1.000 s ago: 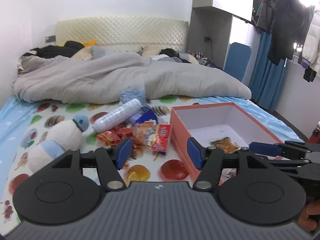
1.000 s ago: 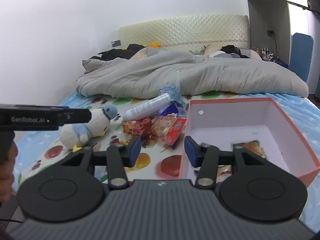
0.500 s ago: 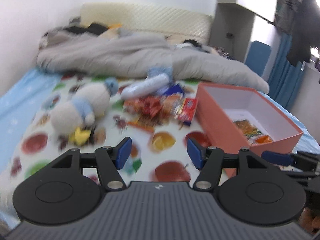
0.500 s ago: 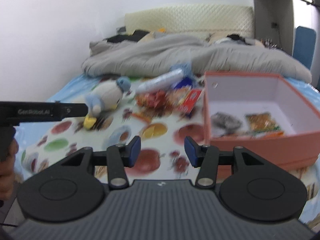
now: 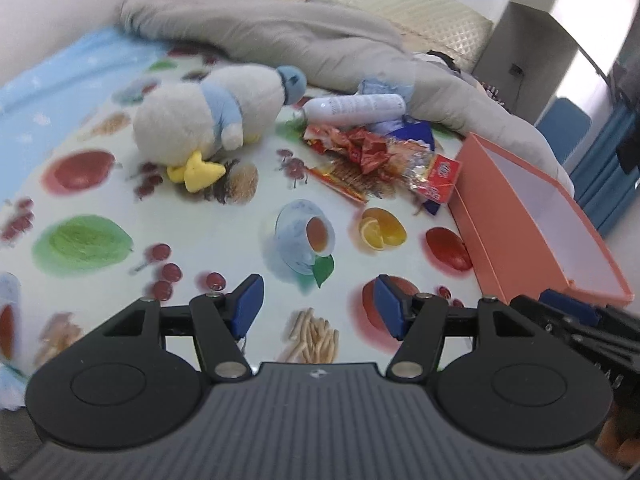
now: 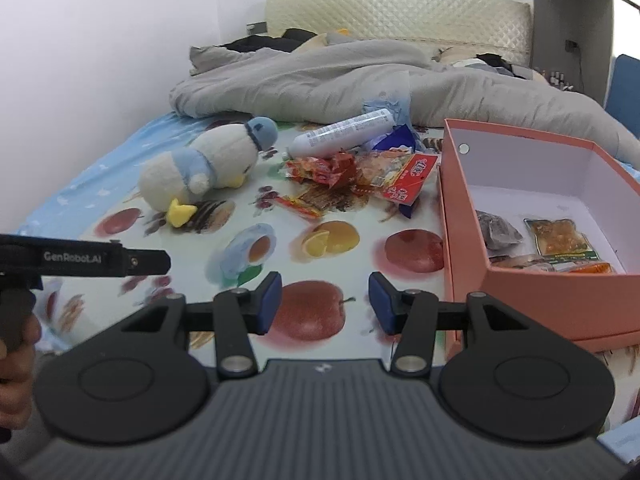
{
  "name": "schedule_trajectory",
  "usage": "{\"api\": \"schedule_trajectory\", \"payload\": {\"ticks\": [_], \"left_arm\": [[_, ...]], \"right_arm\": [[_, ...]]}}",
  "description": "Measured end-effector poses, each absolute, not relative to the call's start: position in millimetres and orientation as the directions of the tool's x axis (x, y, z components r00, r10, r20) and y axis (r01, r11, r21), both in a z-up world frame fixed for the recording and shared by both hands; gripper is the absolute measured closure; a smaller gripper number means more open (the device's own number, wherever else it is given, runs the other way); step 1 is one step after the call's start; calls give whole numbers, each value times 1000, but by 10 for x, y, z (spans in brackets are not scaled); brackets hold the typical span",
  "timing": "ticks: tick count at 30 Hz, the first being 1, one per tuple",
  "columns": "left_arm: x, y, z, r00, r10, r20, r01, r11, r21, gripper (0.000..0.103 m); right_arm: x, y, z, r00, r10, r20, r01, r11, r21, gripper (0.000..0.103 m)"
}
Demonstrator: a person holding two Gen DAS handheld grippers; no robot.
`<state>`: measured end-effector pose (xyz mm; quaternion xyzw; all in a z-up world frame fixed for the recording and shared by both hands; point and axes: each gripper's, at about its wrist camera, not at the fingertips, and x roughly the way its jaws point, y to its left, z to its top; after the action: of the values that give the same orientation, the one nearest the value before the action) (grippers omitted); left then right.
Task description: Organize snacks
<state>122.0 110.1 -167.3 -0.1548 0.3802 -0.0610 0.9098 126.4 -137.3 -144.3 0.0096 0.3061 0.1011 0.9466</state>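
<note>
A heap of red and clear snack packets (image 5: 384,164) (image 6: 356,180) lies on the fruit-print sheet, left of an open orange box (image 5: 532,216) (image 6: 540,280). Several packets (image 6: 556,240) lie inside the box. My left gripper (image 5: 316,308) hangs open over the printed sheet, well short of the heap, nothing between its blue pads. My right gripper (image 6: 324,304) is open too, above a printed apple beside the box's near corner. The left tool (image 6: 84,258) shows at the left edge of the right wrist view, a hand on its grip.
A plush penguin (image 5: 212,112) (image 6: 208,164) lies left of the heap. A white spray can (image 5: 356,106) (image 6: 340,132) and blue wrappers lie behind it. A grey duvet (image 6: 360,80) covers the far bed, a wall on the left.
Both grippers have sunk and come closer to the sheet. The left one rolled and swung left, so the plush and heap now sit higher and the box at the right edge.
</note>
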Motion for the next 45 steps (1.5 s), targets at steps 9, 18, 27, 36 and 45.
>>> {"api": "schedule_trajectory", "payload": {"ticks": [9, 18, 27, 36, 45], "left_arm": [[2100, 1252, -2193, 639, -376, -671, -119, 814, -569, 37], [2785, 1243, -2594, 620, -507, -599, -172, 657, -734, 38], [3261, 1184, -2896, 620, -593, -514, -196, 517, -833, 43], [3495, 1123, -2991, 630, -575, -522, -242, 493, -836, 59], [3609, 1096, -3056, 638, -568, -519, -257, 479, -840, 79]], "right_arm": [[1939, -1383, -1596, 815, 192, -546, -37, 959, 282, 52], [2622, -1373, -1938, 816, 134, -563, 89, 932, 351, 52], [3074, -1394, -2295, 796, 78, -600, 198, 903, 381, 51], [3314, -1465, -2398, 809, -51, -585, 327, 866, 378, 51], [3509, -1609, -2459, 813, -87, -575, 366, 845, 390, 53]]}}
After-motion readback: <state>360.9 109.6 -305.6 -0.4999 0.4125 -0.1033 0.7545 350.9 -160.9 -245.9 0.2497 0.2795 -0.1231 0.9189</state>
